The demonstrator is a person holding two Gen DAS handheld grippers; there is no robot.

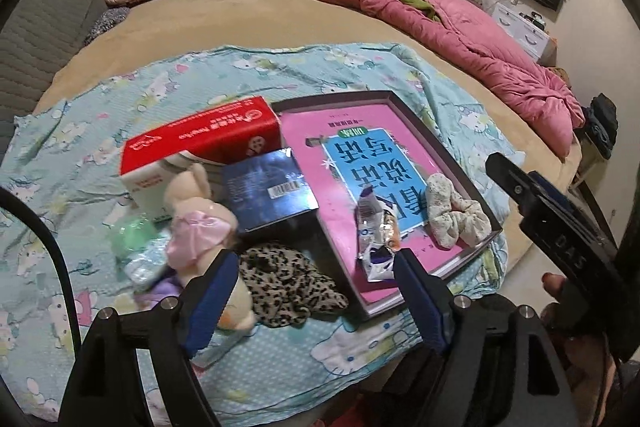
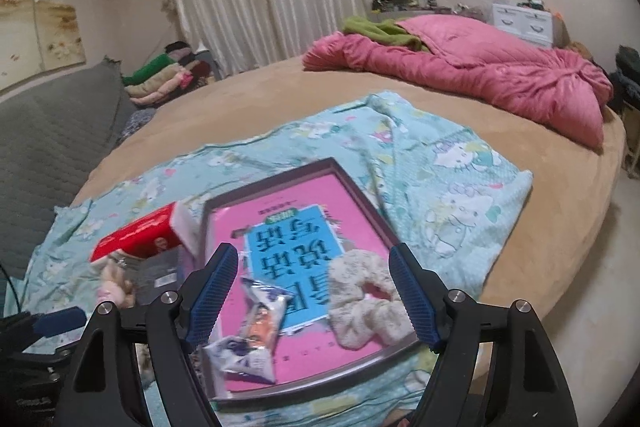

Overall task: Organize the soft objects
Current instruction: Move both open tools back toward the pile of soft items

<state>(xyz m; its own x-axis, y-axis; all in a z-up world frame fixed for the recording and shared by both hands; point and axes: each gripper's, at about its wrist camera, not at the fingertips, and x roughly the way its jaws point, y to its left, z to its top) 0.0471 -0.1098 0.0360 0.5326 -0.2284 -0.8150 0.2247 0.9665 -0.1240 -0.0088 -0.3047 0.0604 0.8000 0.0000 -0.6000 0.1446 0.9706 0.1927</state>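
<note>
Two scrunchies are lying out — one cream (image 2: 362,301) beside one wrapper (image 2: 252,331) in the tray (image 2: 276,167), one leopard (image 1: 288,283) outside — both tongs (image 1: 316,287) (image 2: 316,287) gaping empty.

Leopard scrunchie (image 1: 286,285) beside tray (image 1: 452,147); floral scrunchie (image 1: 456,215) inside.

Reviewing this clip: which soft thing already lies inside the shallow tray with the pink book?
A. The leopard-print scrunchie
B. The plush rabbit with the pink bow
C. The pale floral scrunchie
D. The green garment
C. The pale floral scrunchie rests on the pink book inside the tray, beside a snack wrapper; the leopard-print scrunchie and plush rabbit lie outside it on the sheet.
</note>
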